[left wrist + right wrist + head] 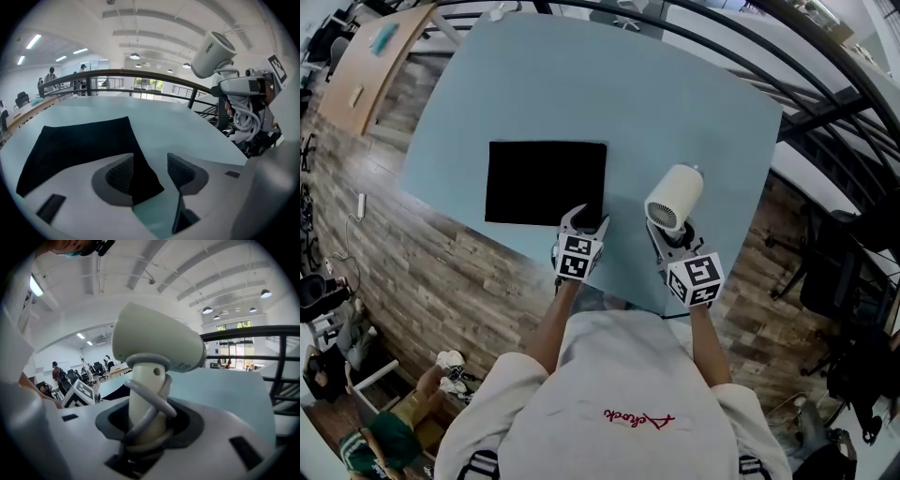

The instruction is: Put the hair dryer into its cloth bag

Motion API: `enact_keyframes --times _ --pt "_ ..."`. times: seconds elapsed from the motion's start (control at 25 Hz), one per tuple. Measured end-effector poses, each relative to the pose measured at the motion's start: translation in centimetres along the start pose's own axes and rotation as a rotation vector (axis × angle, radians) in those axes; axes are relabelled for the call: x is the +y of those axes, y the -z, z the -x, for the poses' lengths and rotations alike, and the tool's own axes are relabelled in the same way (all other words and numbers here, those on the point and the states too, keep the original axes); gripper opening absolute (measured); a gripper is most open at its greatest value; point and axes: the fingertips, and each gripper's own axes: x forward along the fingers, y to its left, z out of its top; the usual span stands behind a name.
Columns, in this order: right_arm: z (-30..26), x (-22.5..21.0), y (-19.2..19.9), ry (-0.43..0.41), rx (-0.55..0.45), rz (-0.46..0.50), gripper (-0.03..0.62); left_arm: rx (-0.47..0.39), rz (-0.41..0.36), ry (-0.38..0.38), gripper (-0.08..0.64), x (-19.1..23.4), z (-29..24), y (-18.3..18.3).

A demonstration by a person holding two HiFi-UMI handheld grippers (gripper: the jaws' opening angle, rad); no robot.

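The black cloth bag lies flat on the light blue table. My left gripper hovers over the bag's near right corner. In the left gripper view that gripper is open, and the bag has its corner between the pads, which do not press on it. My right gripper is shut on the handle of the white hair dryer, to the right of the bag. The dryer stands upright between the jaws, its grey cord looped round the handle. The dryer also shows at the upper right of the left gripper view.
The table's near edge runs just under both grippers. A black railing curves behind the far side of the table. A wooden desk stands at the far left, and wood flooring surrounds the table.
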Motion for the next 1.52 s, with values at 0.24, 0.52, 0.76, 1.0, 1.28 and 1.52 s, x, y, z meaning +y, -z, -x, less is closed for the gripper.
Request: enact_keyframes --times 0.24,0.52,0.76,1.0,1.28,1.52 --pt "0.2 0.0 0.3 -0.010 0.004 0.003 0.176 0.073 -0.093 -0.064 0.213 -0.1 -1.1 1.0" --pt "0.1 -0.2 0.8 -0.012 0.012 -0.004 0.176 0.126 -0.113 -0.115 0.170 0.7 -1.6 1.8" --pt "0.0 -0.5 0.7 -0.006 0.013 -0.013 0.176 0.139 -0.133 -0.120 0.044 0.8 -1.7 1.7" --pt "0.2 -0.5 0.9 -0.004 0.015 -0.015 0.176 0.123 -0.097 -0.106 0.015 1.0 -1.3 1.6" --pt "-0.4 -0.4 1.6 -0.016 0.044 0.000 0.176 0.024 0.003 -0.117 0.012 2.0 0.6 0.0" --pt "-1.6 0.1 2.8 -0.039 0.132 0.073 0.176 -0.072 0.067 -0.147 0.012 2.7 2.7 -1.8"
